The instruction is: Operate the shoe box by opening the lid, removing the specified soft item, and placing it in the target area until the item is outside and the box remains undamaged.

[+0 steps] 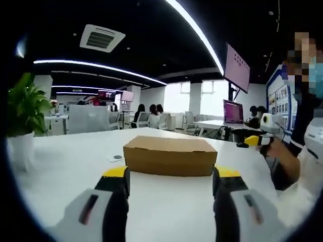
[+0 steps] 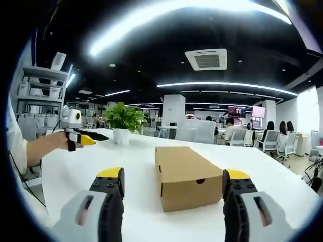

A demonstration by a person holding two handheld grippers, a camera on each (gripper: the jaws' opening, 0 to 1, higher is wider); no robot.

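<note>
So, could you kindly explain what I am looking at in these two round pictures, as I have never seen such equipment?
A person holds a two-jaw claw in each hand, and a fisheye camera rides on each. The left gripper view looks along the left claw, its yellow-tipped jaws apart; the right gripper view looks along the right claw, also open. Neither holds anything. On the white table lies a closed brown cardboard shoe box, with a potted plant further along. Each view also catches the other claw, held in the person's hand, at its edge.
</note>
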